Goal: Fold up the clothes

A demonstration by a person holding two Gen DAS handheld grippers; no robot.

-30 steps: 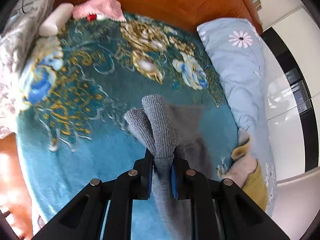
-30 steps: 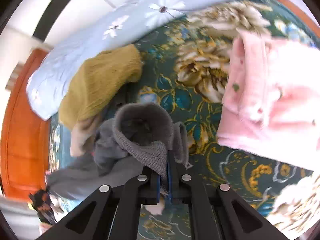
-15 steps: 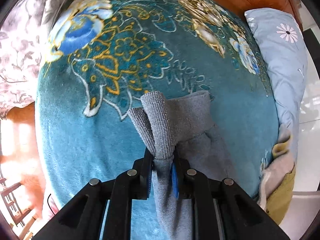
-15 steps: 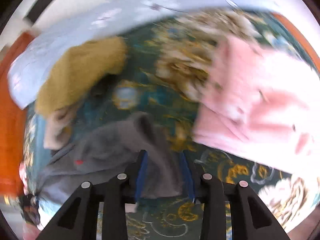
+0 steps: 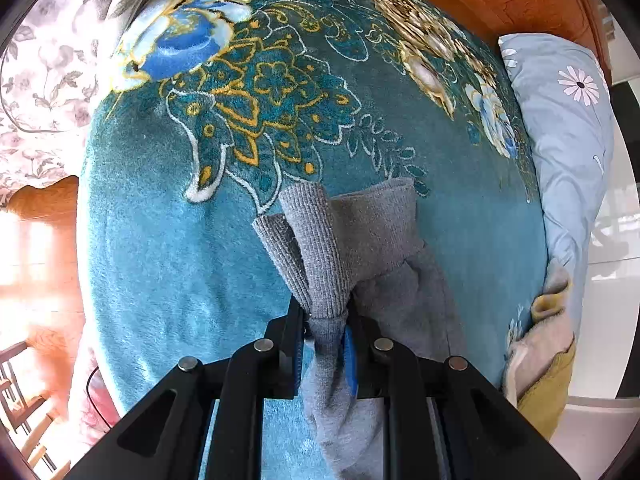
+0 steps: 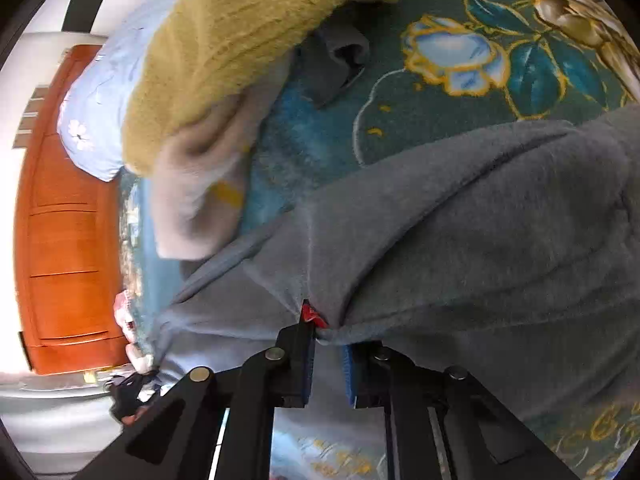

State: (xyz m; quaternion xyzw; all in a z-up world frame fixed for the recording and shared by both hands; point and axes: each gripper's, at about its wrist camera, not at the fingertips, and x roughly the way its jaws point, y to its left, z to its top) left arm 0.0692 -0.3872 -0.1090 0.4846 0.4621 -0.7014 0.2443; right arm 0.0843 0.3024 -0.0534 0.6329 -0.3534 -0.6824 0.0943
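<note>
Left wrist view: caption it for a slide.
Left gripper pinches grey garment's ribbed cuff over teal floral blanket.

Grey garment (image 5: 376, 232): ribbed knit cuff, matt fleece body
Blanket (image 5: 168, 248): plush teal pile
Yellow sweater (image 6: 224, 40): chunky knit
Headboard (image 6: 64, 216): glossy wood
</note>
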